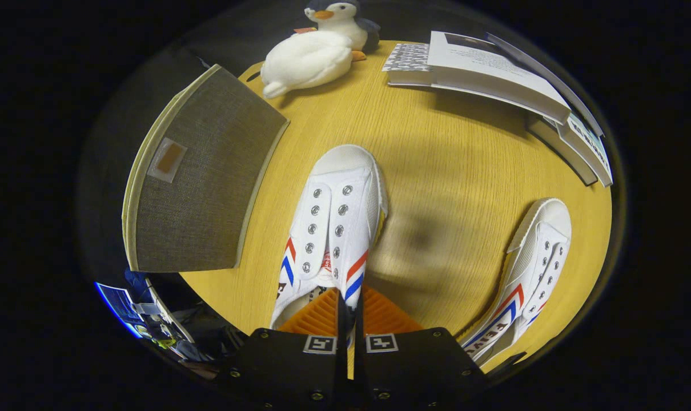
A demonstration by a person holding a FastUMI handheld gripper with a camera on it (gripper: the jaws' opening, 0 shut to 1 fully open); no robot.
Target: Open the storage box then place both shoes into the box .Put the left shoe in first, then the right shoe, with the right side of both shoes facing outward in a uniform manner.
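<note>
White shoe in the gripper: canvas shoe (pixel 335 220) with red and blue stripes; its long axis runs from 6 o'clock to 12 o'clock, toe pointing away from the fingers, heel at the fingers.
Gripper: the gripper (pixel 350 311) is clenched on the side wall of this shoe near the heel opening; the two fingers stand almost together with the canvas between them.
Second shoe: the other shoe (pixel 531 268) lies on the bench (pixel 437 148) at 4 o'clock from the held one, well apart, toe pointing toward 1 o'clock.
Storage box: the grey fabric box (pixel 203 177) sits at 10 o'clock from the held shoe, lid on.
Other things: a plush penguin (pixel 317 54) at 12 o'clock; a stack of books (pixel 494 74) at 1 o'clock.
</note>
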